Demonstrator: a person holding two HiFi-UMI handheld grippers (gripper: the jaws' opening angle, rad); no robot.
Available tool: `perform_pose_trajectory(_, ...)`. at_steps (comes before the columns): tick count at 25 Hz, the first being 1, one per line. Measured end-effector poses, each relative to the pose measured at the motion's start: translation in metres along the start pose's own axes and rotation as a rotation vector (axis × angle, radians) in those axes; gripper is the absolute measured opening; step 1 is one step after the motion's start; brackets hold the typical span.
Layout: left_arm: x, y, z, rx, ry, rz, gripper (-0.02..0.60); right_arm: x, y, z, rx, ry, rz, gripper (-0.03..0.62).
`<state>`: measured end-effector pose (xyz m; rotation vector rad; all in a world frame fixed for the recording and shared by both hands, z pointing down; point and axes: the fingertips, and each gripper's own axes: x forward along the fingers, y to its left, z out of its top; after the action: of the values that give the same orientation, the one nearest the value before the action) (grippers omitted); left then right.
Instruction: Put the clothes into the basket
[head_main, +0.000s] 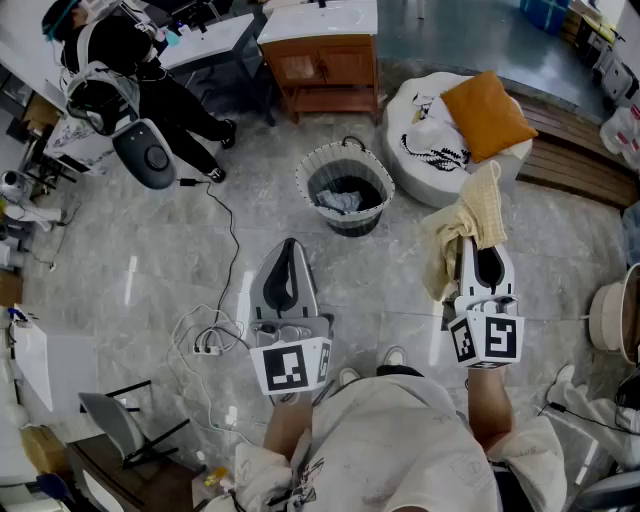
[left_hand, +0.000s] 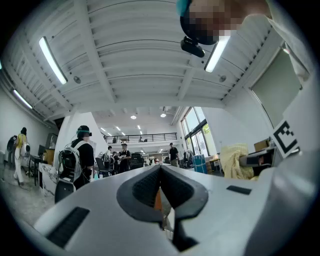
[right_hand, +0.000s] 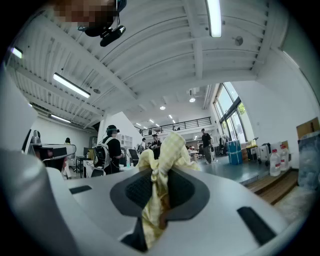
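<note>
left gripper (head_main: 289, 268): lower centre, jaws together, nothing between | right gripper (head_main: 487, 262): right of centre, jaws closed on yellow cloth (head_main: 478, 208) | both point toward frame top

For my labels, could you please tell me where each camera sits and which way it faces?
Head view: worn by the person, facing steeply down at the floor and basket; shows forearms, left gripper, right gripper.
Left gripper view: on the left gripper, facing across the hall along its shut, empty jaws; the person's head shows above.
Right gripper view: on the right gripper, facing across the hall along jaws shut on the yellow cloth; head above.
Shared: the yellow cloth shows in all three.
</note>
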<state>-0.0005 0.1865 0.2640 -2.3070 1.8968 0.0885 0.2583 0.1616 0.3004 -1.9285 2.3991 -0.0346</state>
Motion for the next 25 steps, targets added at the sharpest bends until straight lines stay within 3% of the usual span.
perform_pose_trajectory(9,-0.074,0.031,0.016,-0.004,-0.017,-0.010,0.002,-0.056,0.064,0.016,-0.042,-0.020,0.003,0.043)
perform_pose_trajectory(18,-0.114,0.076,0.020,-0.041,-0.029,-0.004,0.002,-0.068,0.129,0.019,-0.093,-0.058,0.008,0.040)
perform_pose_trajectory(25,-0.140,0.104,0.017,-0.045,-0.027,-0.009,0.002,-0.079,0.174,0.014,-0.070,-0.061,0.039,0.041)
